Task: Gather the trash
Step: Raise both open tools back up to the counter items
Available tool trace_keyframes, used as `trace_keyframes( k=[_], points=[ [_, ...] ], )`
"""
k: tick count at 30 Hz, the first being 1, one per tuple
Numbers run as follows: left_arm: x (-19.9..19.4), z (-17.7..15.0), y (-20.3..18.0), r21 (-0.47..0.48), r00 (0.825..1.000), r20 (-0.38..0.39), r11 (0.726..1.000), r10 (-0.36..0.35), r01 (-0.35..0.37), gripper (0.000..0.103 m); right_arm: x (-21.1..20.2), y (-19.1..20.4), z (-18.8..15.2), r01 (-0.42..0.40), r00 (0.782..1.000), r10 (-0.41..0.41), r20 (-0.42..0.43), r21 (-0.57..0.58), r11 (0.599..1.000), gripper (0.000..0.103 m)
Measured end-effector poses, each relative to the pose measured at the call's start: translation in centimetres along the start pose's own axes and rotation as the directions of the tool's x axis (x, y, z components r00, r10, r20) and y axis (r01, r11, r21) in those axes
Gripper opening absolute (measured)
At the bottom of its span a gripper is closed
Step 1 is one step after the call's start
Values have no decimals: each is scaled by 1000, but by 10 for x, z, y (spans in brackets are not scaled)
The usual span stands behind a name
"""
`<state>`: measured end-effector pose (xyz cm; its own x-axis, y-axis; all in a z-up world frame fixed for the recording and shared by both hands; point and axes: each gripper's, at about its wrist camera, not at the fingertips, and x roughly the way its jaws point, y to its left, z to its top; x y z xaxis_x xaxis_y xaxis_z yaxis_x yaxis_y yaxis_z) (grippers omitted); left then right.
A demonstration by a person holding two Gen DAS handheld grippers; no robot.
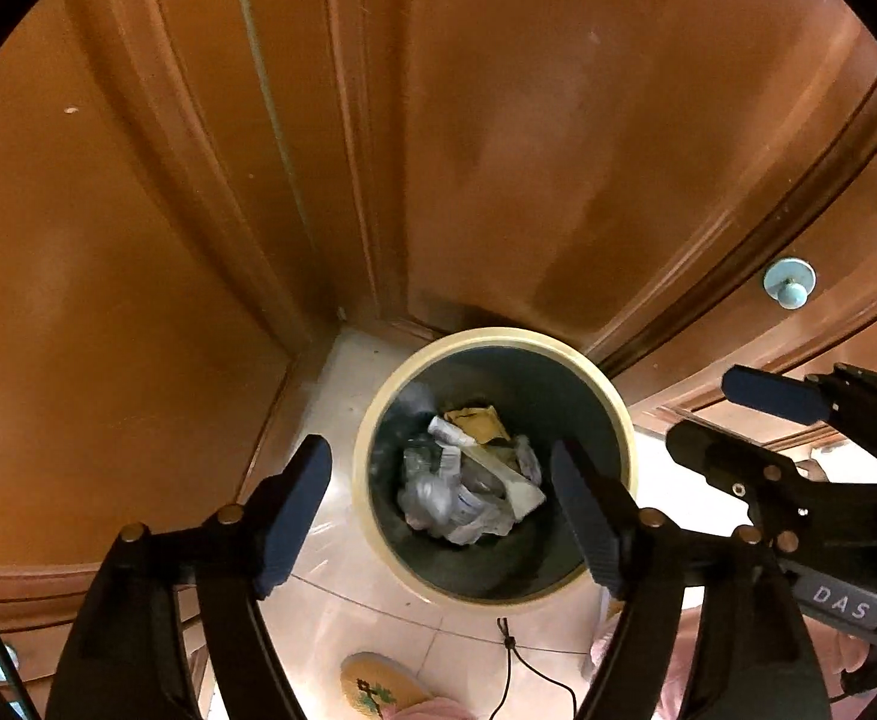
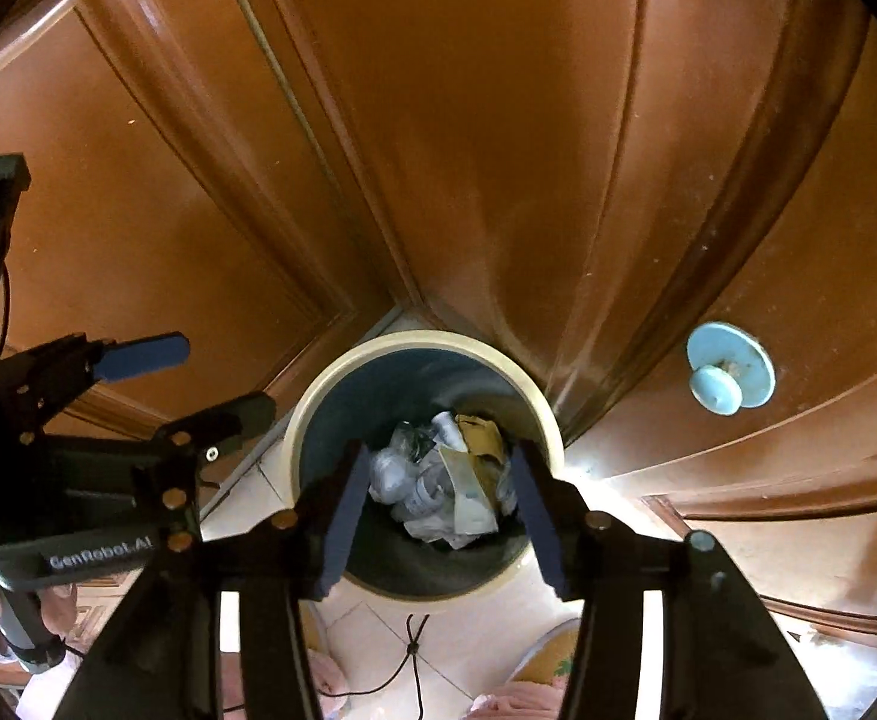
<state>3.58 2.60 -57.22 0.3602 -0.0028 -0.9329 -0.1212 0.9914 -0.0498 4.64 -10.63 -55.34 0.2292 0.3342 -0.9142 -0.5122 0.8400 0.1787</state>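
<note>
Both jaws stand open and empty, left gripper (image 1: 441,516) and right gripper (image 2: 432,519) held above the bin (image 1: 612,402), trash (image 1: 468,492) lying below between them; withdrawal is best kept vertical, clear of the rim.

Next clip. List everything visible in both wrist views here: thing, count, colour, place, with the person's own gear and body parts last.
trash bin: one, cream rim, dark inside, on the floor in the corner by the wooden panels
trash: a crumpled pile, white, clear and tan, lying in the bin
wooden panels: several, reddish brown, behind and beside the bin
knob: one shown large, pale blue, on the panel right of the bin
floor tiles: pale, under the bin
cord: one, black, on the tiles in front of the bin
slipper: yellow, patterned, bottom edge, on a foot
left gripper: black with blue pads, open above the bin, nothing between them
right gripper: same, open above the bin, empty
</note>
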Motion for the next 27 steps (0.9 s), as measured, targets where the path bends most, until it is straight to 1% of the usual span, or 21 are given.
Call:
trace_keyframes(
  k=[3,7,10,15,16,18,19,22,27],
  points=[
    [-11,3,6,-22,1000,-2,1000,11,-12,74,-4,1,8,3,1000,-3,0,8,1000,50],
    [-29,7,17,-60,1000,-7,998,15,-15,74,-16,3,10,5,1000,-4,-11,25,1000,50],
    [-55,11,20,-74,1000,-4,997,18,-19,74,-31,8,19,4,1000,-4,-14,28,1000,50],
    [-111,27,16,-58,1000,10,998,17,-17,74,-79,20,33,0,1000,0,-2,24,1000,50],
    [-123,31,15,-51,1000,13,999,14,-14,74,-86,20,41,-2,1000,2,2,27,1000,50],
    [-143,36,10,-34,1000,24,999,13,-12,74,-106,20,44,-3,1000,2,15,27,1000,50],
    [-159,41,6,-19,999,36,1000,17,-16,74,-121,22,49,-2,1000,1,25,26,1000,50],
    [-197,55,-3,11,998,66,1000,23,-24,75,-147,22,60,4,999,-5,52,24,1000,50],
    [-265,82,-14,22,992,128,1000,15,-18,75,-217,21,82,23,994,-25,105,24,999,50]
  ],
)
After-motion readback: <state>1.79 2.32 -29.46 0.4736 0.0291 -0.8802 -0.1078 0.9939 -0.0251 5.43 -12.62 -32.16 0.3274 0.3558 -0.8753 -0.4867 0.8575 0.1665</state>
